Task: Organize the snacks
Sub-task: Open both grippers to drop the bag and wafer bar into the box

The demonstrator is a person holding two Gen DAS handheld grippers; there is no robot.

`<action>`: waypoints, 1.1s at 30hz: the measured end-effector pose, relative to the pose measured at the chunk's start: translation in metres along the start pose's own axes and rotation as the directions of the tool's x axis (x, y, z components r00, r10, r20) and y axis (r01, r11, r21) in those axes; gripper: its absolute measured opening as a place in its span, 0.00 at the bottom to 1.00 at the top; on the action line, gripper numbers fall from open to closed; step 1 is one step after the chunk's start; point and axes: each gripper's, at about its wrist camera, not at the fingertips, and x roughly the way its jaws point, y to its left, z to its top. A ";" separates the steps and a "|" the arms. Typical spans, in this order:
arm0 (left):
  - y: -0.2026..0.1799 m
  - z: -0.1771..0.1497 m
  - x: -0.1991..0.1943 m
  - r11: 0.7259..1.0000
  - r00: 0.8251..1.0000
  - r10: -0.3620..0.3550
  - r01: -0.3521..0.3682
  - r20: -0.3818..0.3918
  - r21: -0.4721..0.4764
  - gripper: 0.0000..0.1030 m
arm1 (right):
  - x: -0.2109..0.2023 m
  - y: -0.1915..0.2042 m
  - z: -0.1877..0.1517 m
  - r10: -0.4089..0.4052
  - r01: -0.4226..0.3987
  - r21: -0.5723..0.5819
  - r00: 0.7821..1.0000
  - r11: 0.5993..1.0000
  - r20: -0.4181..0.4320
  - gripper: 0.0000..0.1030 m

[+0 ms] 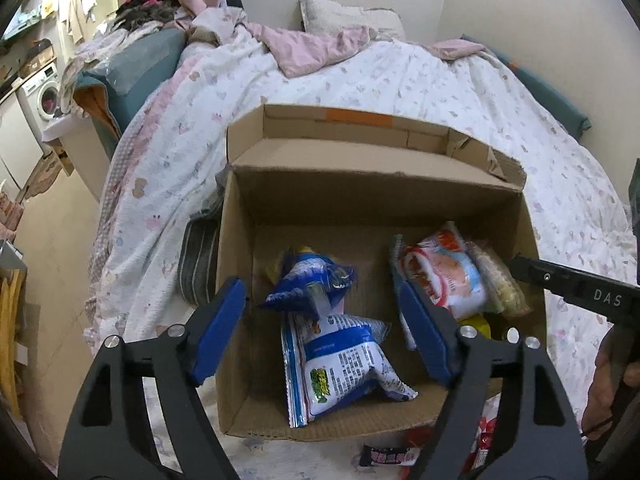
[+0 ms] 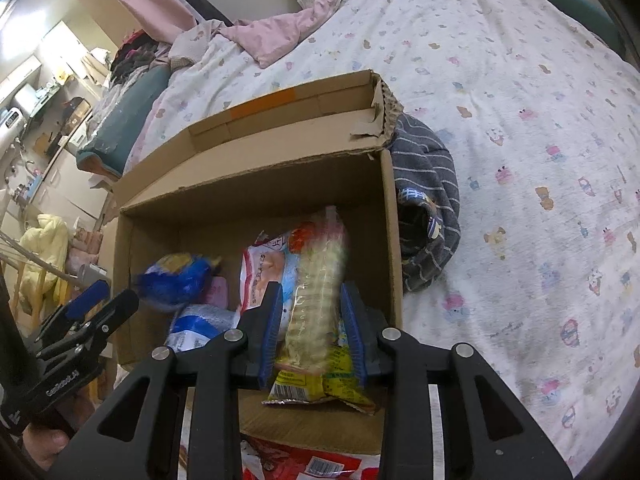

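Note:
An open cardboard box [image 1: 360, 184] [image 2: 256, 184] sits on the bed. My left gripper [image 1: 318, 288] [image 2: 108, 298] stands open and wide over its left half. A blurred blue snack bag [image 1: 316, 280] [image 2: 176, 280] is between and below its pads, touching neither. Under it lies a blue-and-white bag [image 1: 344, 360]. A red, white and blue flakes bag [image 1: 444, 276] [image 2: 268, 268] leans in the right half. My right gripper [image 2: 310, 296] is over the right half with a blurred yellow noodle packet [image 2: 316, 300] [image 1: 500, 280] between its pads; a thin gap shows at the left pad.
A white patterned quilt [image 2: 520, 160] covers the bed around the box. A grey striped cloth [image 2: 424, 184] [image 1: 200, 260] is bunched against one box wall. Red snack packets [image 2: 312, 464] [image 1: 484, 444] and a small dark bar [image 1: 388, 458] lie in front of the box. A hand [image 1: 608, 392] grips the right tool.

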 end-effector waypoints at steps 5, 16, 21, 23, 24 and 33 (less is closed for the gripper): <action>0.000 0.000 -0.001 1.000 1.000 -0.003 0.003 0.001 0.007 0.75 | -0.007 0.002 0.000 0.016 -0.016 0.002 0.999 1.000 0.033 0.71; 0.001 0.001 -0.010 1.000 1.000 -0.013 0.013 0.019 0.005 0.75 | -0.025 0.016 0.002 0.029 -0.028 -0.014 0.999 1.000 0.042 0.71; 0.000 -0.007 -0.028 1.000 0.998 0.027 -0.028 0.048 0.013 0.75 | -0.038 0.021 -0.001 0.026 -0.025 -0.019 0.998 1.000 0.056 0.71; -0.003 -0.012 -0.036 0.998 0.998 0.045 -0.046 0.047 0.031 0.75 | -0.044 0.023 -0.003 0.042 -0.042 -0.006 0.997 0.999 0.061 0.71; -0.003 -0.014 -0.040 0.998 0.998 0.045 -0.047 0.046 0.034 0.75 | -0.048 0.024 -0.004 0.048 -0.047 -0.006 0.997 0.999 0.065 0.71; 0.014 -0.048 -0.077 0.995 0.995 0.088 -0.089 0.045 0.038 0.75 | -0.068 0.034 -0.037 0.051 -0.050 -0.030 0.997 0.998 0.055 0.71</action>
